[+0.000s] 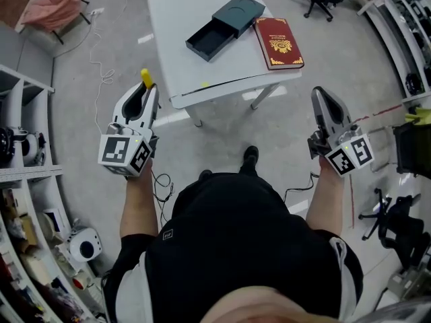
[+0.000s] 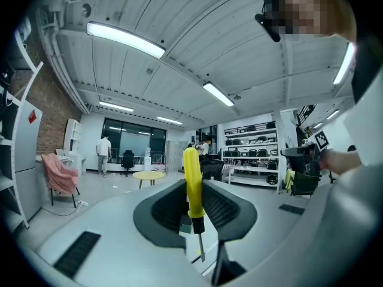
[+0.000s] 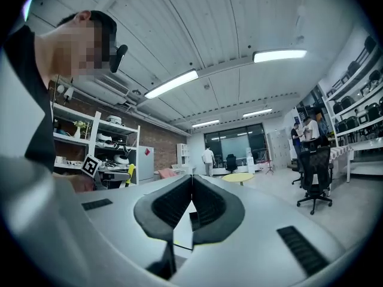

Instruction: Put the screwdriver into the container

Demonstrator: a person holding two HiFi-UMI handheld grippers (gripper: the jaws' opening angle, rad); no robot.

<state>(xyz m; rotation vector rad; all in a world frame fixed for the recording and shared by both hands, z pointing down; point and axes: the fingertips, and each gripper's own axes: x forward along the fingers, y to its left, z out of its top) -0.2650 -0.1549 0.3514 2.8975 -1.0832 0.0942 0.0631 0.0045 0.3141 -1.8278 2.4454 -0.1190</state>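
Screwdriver [image 1: 145, 78] mostly hidden (left gripper [image 1: 145, 90])

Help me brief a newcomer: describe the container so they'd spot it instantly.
Find the white table ahead of the person. On it, left of the red book, lies the container. Unlike the book, it is a dark box with its drawer slid open.

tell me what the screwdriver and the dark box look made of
Screwdriver: smooth yellow handle, likely plastic, with a black collar and thin grey shaft, probably metal. Dark box: matte dark teal, flat sharp-edged panels; card or plastic, cannot tell.
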